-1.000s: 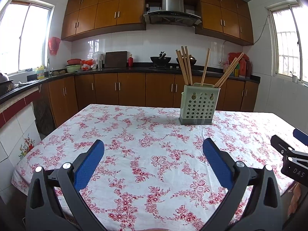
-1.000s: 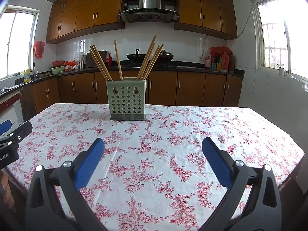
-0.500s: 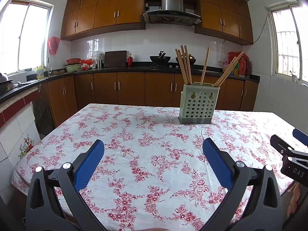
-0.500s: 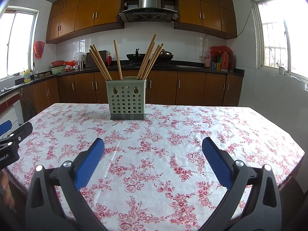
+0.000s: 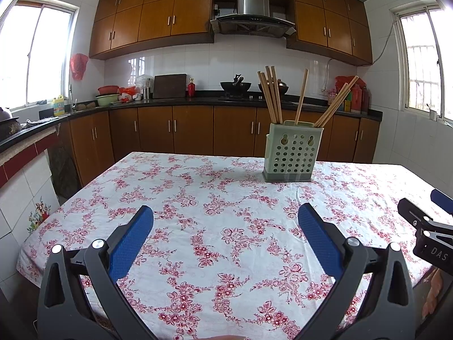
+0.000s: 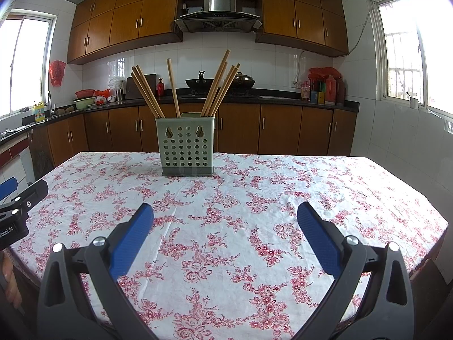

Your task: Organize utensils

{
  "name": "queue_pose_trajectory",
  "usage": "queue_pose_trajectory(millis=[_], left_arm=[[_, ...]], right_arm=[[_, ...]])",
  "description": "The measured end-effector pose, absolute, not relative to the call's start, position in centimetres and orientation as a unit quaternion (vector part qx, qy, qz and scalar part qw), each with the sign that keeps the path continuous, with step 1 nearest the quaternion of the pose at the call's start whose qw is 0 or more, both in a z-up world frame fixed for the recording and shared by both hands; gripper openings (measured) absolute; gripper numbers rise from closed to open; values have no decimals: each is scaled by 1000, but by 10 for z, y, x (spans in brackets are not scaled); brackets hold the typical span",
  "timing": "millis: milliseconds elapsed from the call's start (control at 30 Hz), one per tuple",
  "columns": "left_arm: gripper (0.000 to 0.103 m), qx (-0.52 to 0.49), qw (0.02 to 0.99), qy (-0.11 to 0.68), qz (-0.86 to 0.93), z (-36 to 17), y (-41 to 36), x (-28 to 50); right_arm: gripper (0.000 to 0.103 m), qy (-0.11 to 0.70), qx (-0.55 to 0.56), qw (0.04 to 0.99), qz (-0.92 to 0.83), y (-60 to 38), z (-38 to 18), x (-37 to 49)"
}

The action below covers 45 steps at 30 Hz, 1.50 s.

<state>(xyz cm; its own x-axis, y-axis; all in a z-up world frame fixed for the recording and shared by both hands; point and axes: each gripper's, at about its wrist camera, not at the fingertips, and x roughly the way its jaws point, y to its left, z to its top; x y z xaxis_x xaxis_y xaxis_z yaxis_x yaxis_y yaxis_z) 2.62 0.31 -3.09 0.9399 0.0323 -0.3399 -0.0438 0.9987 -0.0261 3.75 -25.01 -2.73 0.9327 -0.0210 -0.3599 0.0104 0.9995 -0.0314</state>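
Both the left hand-held gripper [image 5: 225,217] and right hand-held gripper [image 6: 225,217] gape wide and empty, with the chopsticks [image 6: 218,86] already in the holder [image 6: 187,146] ahead, suggesting the task is finished.

Table [image 5: 181,198] under floral tablecloth [image 6: 226,226]; green perforated chopstick holder [image 6: 185,150] stands on it, far side.

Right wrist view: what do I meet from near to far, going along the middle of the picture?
right gripper → floral tablecloth → green holder with chopsticks → brown lower cabinets → range hood
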Motion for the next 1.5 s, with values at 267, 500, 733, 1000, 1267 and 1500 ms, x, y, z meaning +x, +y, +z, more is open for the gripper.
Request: queue_pose_trajectory(millis=[267, 500, 733, 1000, 1267, 1500], left_arm=[[101, -18, 984, 174, 20, -32, 4, 26], [101, -18, 984, 174, 20, -32, 4, 26], [101, -19, 984, 176, 21, -33, 5, 26], [101, -19, 984, 176, 21, -33, 5, 26], [101, -19, 984, 178, 21, -34, 5, 27], [101, -19, 983, 179, 21, -35, 5, 27]], right_arm=[[99, 184, -14, 983, -8, -248, -29, 37], [99, 185, -14, 983, -9, -248, -30, 37], [99, 185, -14, 983, -9, -248, -30, 37], [99, 185, -14, 983, -9, -248, -29, 37], [99, 186, -14, 982, -9, -247, -31, 37], [99, 186, -14, 982, -8, -248, -31, 37]])
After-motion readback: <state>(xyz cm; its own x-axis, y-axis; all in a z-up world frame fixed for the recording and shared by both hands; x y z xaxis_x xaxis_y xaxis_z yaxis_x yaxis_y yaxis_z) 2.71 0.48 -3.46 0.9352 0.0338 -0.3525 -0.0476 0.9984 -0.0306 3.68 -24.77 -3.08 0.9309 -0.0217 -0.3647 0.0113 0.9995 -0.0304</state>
